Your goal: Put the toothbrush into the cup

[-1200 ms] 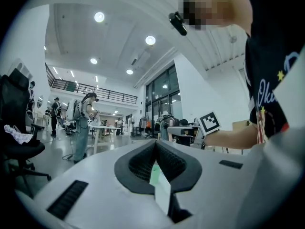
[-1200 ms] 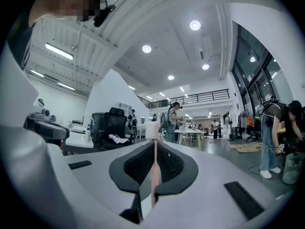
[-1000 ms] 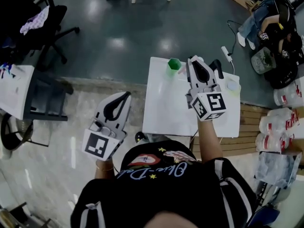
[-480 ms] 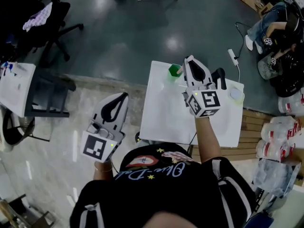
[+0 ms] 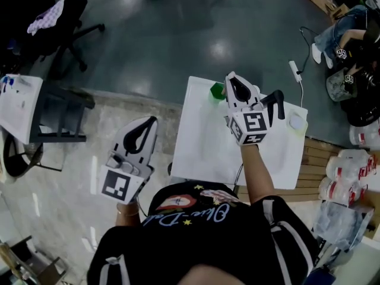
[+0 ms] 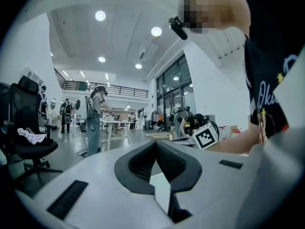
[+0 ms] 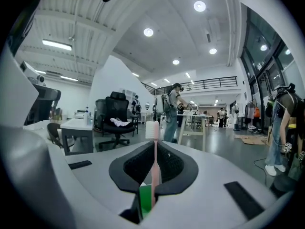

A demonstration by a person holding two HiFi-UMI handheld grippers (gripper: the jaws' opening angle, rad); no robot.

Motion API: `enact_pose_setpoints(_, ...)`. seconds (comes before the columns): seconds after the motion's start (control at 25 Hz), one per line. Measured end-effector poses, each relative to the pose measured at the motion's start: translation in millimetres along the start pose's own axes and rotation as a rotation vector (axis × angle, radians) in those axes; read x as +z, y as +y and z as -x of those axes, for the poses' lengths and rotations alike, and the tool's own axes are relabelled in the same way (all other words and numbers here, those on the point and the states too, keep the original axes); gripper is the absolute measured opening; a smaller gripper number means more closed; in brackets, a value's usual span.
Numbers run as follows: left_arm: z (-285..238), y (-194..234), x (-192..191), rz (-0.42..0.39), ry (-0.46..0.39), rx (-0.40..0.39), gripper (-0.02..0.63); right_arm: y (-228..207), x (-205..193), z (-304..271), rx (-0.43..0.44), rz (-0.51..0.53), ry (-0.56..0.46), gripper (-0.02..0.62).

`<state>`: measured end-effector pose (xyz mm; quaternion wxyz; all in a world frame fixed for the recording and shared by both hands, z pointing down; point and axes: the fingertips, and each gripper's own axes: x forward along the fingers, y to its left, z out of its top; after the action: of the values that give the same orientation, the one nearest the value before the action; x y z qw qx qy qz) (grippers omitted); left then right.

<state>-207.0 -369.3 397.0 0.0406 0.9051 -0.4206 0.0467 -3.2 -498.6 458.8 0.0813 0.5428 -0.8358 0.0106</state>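
A small green cup (image 5: 217, 90) stands near the far edge of the white table (image 5: 202, 147). My right gripper (image 5: 230, 76) hovers just right of the cup, its tips beside the rim. It is shut on a pink toothbrush (image 7: 154, 151), which stands upright between the jaws with its white head on top. In the right gripper view a strip of the green cup (image 7: 145, 198) shows through the gap below the jaws. My left gripper (image 5: 152, 120) hangs off the table's left side over the floor, shut and holding nothing; its tips (image 6: 156, 142) meet.
A round white lid (image 5: 295, 122) and a black curved object (image 5: 274, 101) lie at the table's right end. A power strip (image 5: 295, 70) lies on the floor beyond. Further left are an office chair (image 5: 59, 22) and another white table (image 5: 18, 105).
My right gripper has come down and shifted left with the toothbrush, closing on the green cup. The left gripper has drifted only slightly.
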Motion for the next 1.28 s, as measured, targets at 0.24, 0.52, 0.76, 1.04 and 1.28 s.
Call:
enact_pose_setpoints(0.24,0,5,-8,0.012,0.026,0.021,0.0,3,-29,-9,0.019,0.043,0.083,0.011)
enact_pose_setpoints(0.52,6,13,-10,0.01,0.037,0.057,0.0,13,-49,-15,0.05,0.098,0.158,0.011)
enact_pose_setpoints(0.76,13,14,-11,0.017,0.038,0.073,0.0,22,-60,-20,0.066,0.13,0.204,0.012)
enact_pose_setpoints(1.04,19,15,-13,0.026,0.039,0.08,0.0,34,-63,-25,0.096,0.163,0.23,0.012)
enact_pose_setpoints(1.28,27,14,-11,0.027,0.035,0.089,0.0,39,-65,-22,0.097,0.153,0.247,0.068)
